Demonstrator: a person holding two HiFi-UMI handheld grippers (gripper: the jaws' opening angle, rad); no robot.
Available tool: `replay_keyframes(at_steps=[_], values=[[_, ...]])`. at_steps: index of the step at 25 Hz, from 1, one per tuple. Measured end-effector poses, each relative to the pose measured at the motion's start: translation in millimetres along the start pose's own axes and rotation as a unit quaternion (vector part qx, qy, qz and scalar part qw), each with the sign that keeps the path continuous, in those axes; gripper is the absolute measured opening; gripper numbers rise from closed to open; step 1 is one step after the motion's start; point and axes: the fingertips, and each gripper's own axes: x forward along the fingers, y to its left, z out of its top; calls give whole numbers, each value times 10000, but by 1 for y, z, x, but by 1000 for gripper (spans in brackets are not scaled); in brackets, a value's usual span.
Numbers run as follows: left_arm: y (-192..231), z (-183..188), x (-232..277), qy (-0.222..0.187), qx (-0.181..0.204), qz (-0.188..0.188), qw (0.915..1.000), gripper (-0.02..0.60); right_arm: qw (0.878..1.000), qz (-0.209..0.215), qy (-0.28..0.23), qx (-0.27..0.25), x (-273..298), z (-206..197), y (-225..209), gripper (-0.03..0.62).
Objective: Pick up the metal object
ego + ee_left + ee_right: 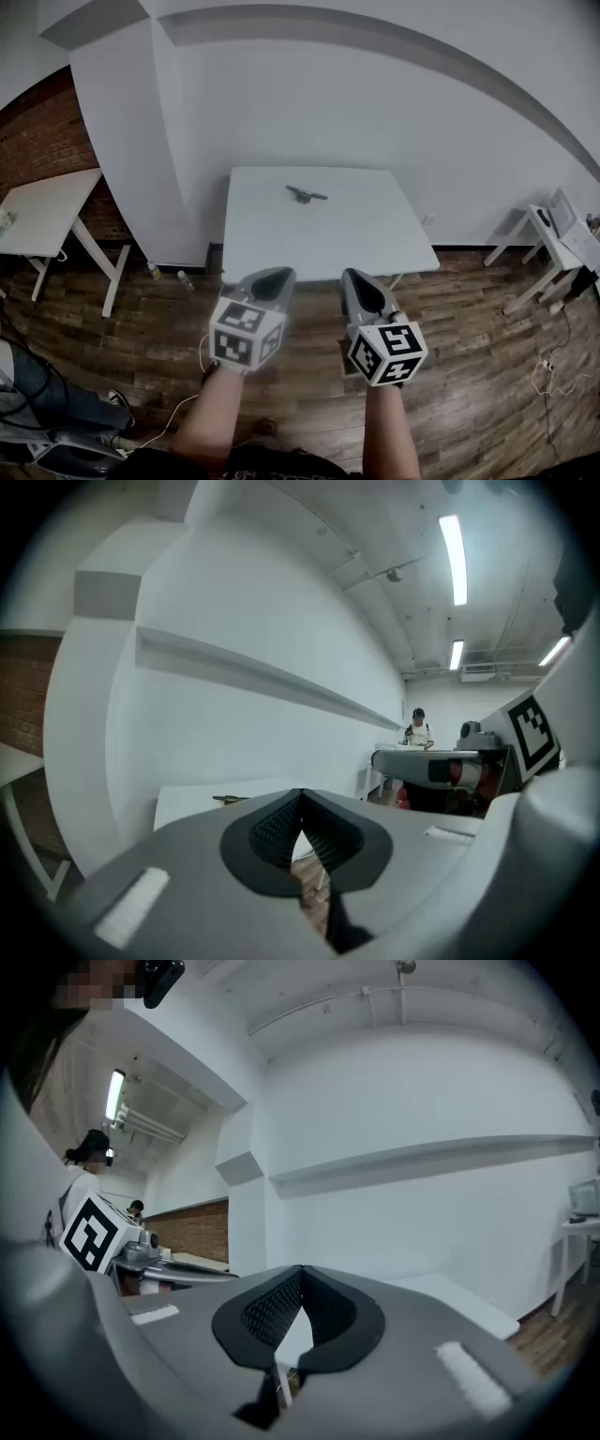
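Note:
A small dark metal object (306, 194) lies near the far edge of the white table (328, 239). From the left gripper view the metal object (230, 800) shows as a thin sliver on the table top. My left gripper (271, 279) hangs shut and empty in front of the table's near edge, well short of the object. Level with it, my right gripper (361, 286) is shut too, with nothing held. In each gripper view the ribbed pads meet at the tips: left gripper (300, 810), right gripper (300, 1286).
A second white table (47, 211) stands at the left by a brick wall (42, 131). Another desk (562, 239) with equipment is at the right. Cables (553, 375) lie on the wooden floor (469, 375). A person (417, 729) stands far off in the room.

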Motion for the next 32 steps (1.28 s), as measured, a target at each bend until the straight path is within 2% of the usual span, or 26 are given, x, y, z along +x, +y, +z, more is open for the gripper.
replay_keyframes(at_steps=[10, 16, 27, 32], values=[[41, 10, 38, 45, 110, -127, 9998, -3, 9995, -263, -162, 69, 46, 6, -20, 11], [60, 9, 83, 135, 66, -65, 9999, -3, 9996, -235, -144, 62, 83, 8, -54, 11], [90, 27, 193, 20, -64, 477, 9988, -3, 9994, 325, -10, -78, 172, 16, -144, 11], [109, 41, 236, 7, -155, 903, 9958, -3, 9985, 539, -16, -125, 215, 27, -171, 11]])
